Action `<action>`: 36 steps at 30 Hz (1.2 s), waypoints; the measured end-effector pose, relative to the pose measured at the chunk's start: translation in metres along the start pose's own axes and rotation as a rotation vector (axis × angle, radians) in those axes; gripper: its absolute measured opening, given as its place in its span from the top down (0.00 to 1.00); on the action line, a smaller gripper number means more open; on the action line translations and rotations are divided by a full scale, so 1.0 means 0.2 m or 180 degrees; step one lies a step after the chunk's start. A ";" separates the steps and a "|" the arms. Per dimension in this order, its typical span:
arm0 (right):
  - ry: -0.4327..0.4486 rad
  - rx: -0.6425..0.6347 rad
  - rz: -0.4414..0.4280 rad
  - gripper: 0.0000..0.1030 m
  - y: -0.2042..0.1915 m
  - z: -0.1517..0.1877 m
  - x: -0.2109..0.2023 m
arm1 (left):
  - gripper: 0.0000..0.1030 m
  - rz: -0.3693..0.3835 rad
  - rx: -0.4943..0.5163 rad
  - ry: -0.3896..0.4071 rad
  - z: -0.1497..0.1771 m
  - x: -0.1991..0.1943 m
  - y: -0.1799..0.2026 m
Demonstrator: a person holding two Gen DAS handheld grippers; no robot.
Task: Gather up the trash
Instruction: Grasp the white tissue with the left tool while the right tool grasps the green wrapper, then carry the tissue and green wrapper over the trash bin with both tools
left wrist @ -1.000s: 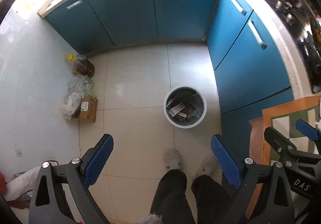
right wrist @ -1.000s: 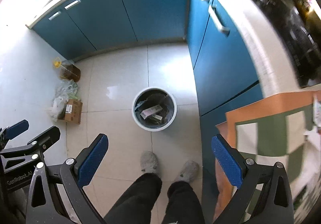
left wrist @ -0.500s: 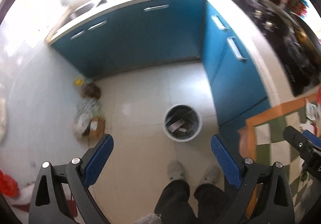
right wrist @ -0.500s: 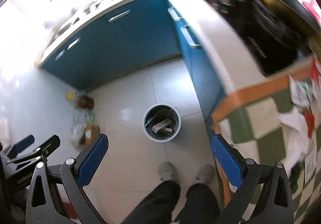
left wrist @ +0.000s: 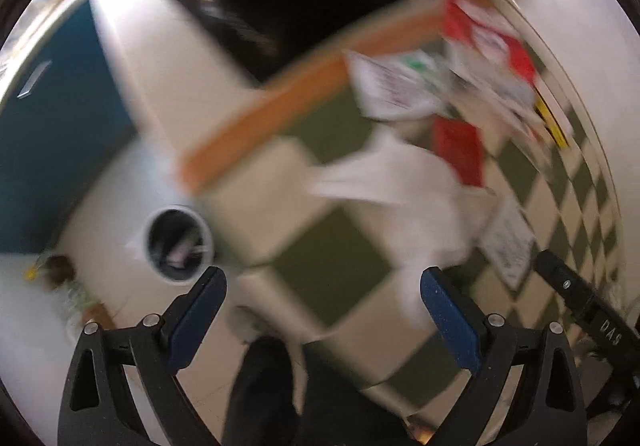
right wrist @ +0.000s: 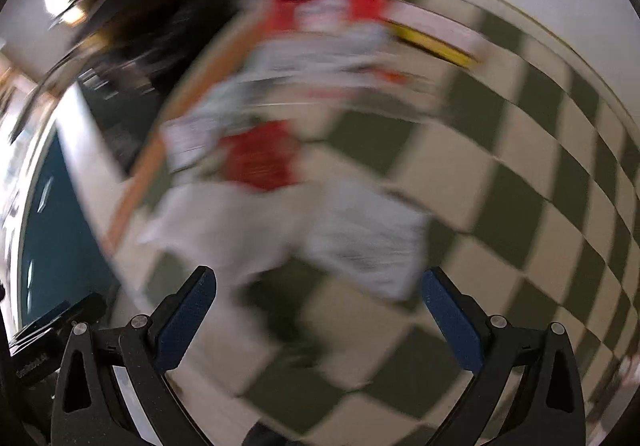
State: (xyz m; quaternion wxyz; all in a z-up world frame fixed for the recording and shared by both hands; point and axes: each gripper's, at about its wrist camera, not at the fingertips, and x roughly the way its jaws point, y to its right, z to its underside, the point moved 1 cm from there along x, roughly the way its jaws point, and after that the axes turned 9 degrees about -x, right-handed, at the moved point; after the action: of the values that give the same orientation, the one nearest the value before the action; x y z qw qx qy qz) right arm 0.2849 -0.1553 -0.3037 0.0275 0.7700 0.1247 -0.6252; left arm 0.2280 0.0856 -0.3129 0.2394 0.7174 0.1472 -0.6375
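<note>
Both grippers (empty) agape above tablecloth

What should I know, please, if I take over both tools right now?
Left tool: open, empty.
Right tool: open, empty.
Both views are motion-blurred.
Trash: white crumpled paper, red wrappers and printed sheets lie on the green-checked table.
The waste bin stands on the floor by the blue cabinets, with scraps already inside.
Done: nothing picked from the table yet.
Left: grasp each piece and drop it in the bin.

Right claw wide apart, empty, over blurred papers on checkered tablecloth.
</note>
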 end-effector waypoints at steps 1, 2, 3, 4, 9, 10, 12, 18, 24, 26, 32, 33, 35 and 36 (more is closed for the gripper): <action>-0.0028 0.0070 0.0004 0.00 0.06 0.00 0.02 | 0.04 0.0034 0.0033 -0.0082 -0.01 0.05 0.05; -0.0068 0.0156 -0.0004 0.00 0.13 0.01 0.04 | 0.04 0.0076 0.0062 -0.0179 -0.03 0.11 0.12; -0.0084 0.0184 -0.0018 0.00 0.15 0.01 0.05 | 0.05 0.0094 0.0064 -0.0226 -0.04 0.14 0.15; -0.0117 0.0213 -0.0053 0.00 0.19 0.03 0.07 | 0.09 0.0105 0.0045 -0.0267 -0.06 0.18 0.18; -0.0224 0.0126 -0.0172 0.00 0.17 0.09 0.13 | 0.95 0.0060 0.0101 -0.0122 -0.07 0.18 0.17; -0.0244 0.0076 -0.0197 0.00 0.15 0.10 0.15 | 0.95 0.0034 0.0119 -0.0107 -0.06 0.17 0.15; -0.0280 -0.0068 -0.0253 0.00 0.07 0.13 0.17 | 0.97 -0.0047 0.0152 -0.0036 -0.04 0.14 0.09; -0.0359 -0.0531 -0.0436 0.18 -0.19 0.15 0.22 | 0.98 -0.0306 0.0044 0.0111 0.03 0.05 -0.21; -0.0373 -0.1029 -0.0235 0.74 -0.45 0.22 0.29 | 0.98 -0.0293 -0.0274 0.0230 0.08 -0.03 -0.48; -0.0340 -0.1216 -0.0200 0.76 -0.55 0.25 0.29 | 0.98 -0.0248 -0.0382 0.0262 0.10 -0.07 -0.59; -0.0183 -0.1498 -0.0684 0.77 -0.99 0.30 0.25 | 0.98 -0.0329 -0.0878 0.0396 0.15 -0.15 -0.96; -0.0181 -0.1530 -0.0802 0.77 -1.08 0.31 0.26 | 0.98 -0.0358 -0.0967 0.0397 0.15 -0.15 -1.02; -0.0222 -0.1598 -0.1026 0.78 -1.28 0.33 0.30 | 0.98 -0.0429 -0.1156 0.0390 0.16 -0.12 -1.17; -0.0251 -0.1641 -0.1109 0.78 -1.38 0.35 0.33 | 0.98 -0.0472 -0.1256 0.0373 0.17 -0.10 -1.26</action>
State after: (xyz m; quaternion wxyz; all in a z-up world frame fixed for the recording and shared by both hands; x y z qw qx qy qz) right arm 0.1677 0.1079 -0.3523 0.1191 0.6799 0.4079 -0.5976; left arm 0.0657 0.2819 -0.3359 0.3186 0.6797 0.3352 -0.5694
